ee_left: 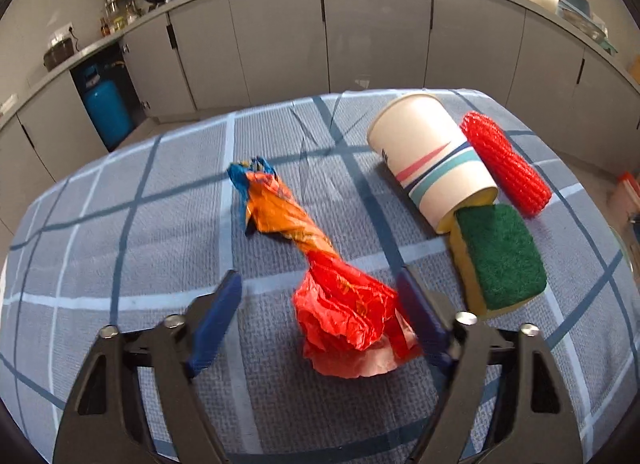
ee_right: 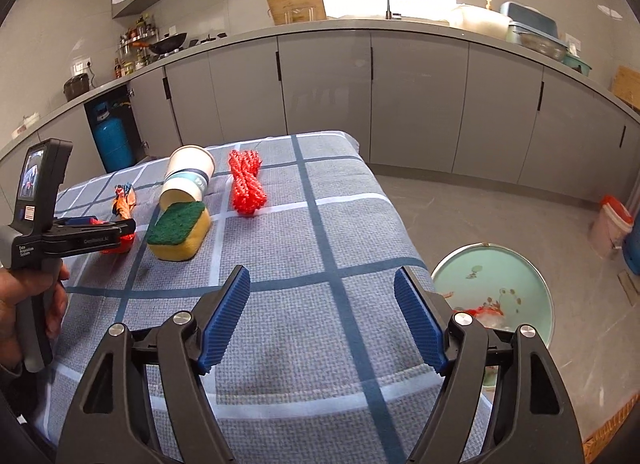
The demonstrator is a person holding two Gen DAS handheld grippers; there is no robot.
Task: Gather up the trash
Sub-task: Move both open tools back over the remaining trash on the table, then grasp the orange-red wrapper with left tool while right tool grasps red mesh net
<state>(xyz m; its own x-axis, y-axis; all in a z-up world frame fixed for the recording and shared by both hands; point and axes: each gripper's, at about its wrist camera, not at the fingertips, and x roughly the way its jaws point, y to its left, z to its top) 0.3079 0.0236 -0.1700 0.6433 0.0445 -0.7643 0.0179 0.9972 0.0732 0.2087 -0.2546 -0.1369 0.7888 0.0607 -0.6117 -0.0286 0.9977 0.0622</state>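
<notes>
A crumpled red and orange plastic wrapper [ee_left: 320, 264] lies on the checked tablecloth [ee_left: 160, 224]. My left gripper [ee_left: 320, 288] is open, its blue pads on either side of the wrapper's red end, the right pad close against it. A tipped paper cup [ee_left: 432, 160], a green and yellow sponge [ee_left: 496, 260] and a red net roll [ee_left: 506, 164] lie to the right. My right gripper [ee_right: 322, 284] is open and empty above the cloth's near right part. The left gripper [ee_right: 96, 232] shows at the wrapper [ee_right: 124, 200] in the right wrist view.
A pale green bin [ee_right: 496, 296] with some trash inside stands on the floor right of the table. Cup [ee_right: 188, 178], sponge [ee_right: 180, 230] and net roll [ee_right: 246, 182] lie mid-table. Grey kitchen cabinets [ee_right: 416, 104] run behind. A blue gas cylinder [ee_right: 112, 140] stands at far left.
</notes>
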